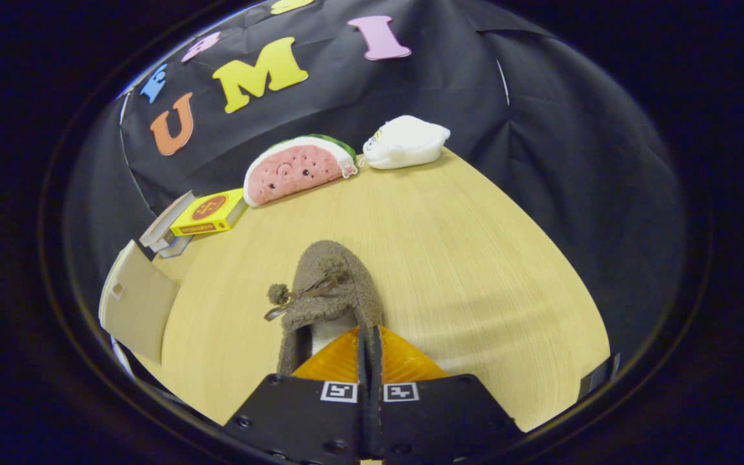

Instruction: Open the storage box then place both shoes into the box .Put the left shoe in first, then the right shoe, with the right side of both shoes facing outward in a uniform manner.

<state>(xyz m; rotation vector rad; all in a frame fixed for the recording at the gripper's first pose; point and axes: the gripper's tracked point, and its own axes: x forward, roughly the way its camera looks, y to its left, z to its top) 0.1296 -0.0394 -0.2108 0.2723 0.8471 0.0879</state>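
Fingers (368, 336) of mine were pressed together on the collar wall of the brown slipper (333, 294), which lay on the table (475, 271). Off to one side stood the beige box (136, 303); neither shoe looked packed yet, I judged.

claw (368, 336) pinches brown shoe's (336, 287) collar on table (475, 258).

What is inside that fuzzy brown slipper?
The slipper shows a pale lining in its opening. The gripper is shut on its rim there, one finger inside covering the rest; the toe's interior is hidden.
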